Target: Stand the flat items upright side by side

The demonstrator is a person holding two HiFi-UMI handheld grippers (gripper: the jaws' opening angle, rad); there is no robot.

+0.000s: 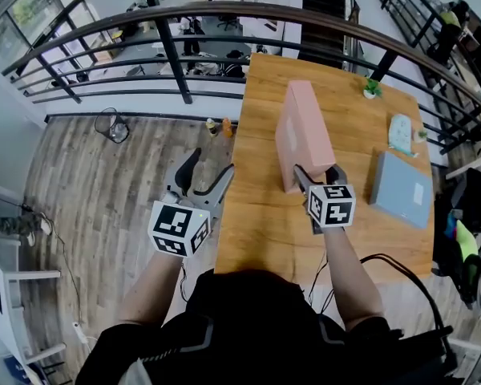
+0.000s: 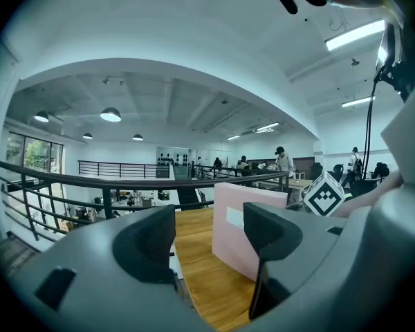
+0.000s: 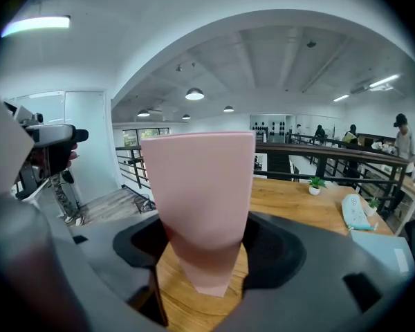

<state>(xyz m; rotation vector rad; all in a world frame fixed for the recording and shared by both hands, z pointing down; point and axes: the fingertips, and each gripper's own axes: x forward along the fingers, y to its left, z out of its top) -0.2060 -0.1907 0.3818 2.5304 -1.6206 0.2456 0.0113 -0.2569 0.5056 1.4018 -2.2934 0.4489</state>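
Squarely within the right hand-held gripper (image 3: 206,247) stands the pink box (image 3: 204,185), clasped upright.

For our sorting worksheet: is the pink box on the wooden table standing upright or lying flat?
Upright: the pink box stands on its narrow edge on the table, between the jaws of the right gripper.

**Right gripper (image 1: 316,176) on the pink box (image 1: 303,135) — left gripper (image 1: 207,176) open**

The right gripper is tipped downward, with its jaws set against both sides of the pink box. The left gripper is held well to its left, nearly level — its jaws are parted and nothing is gripped. Both bare forearms are stretched forward.
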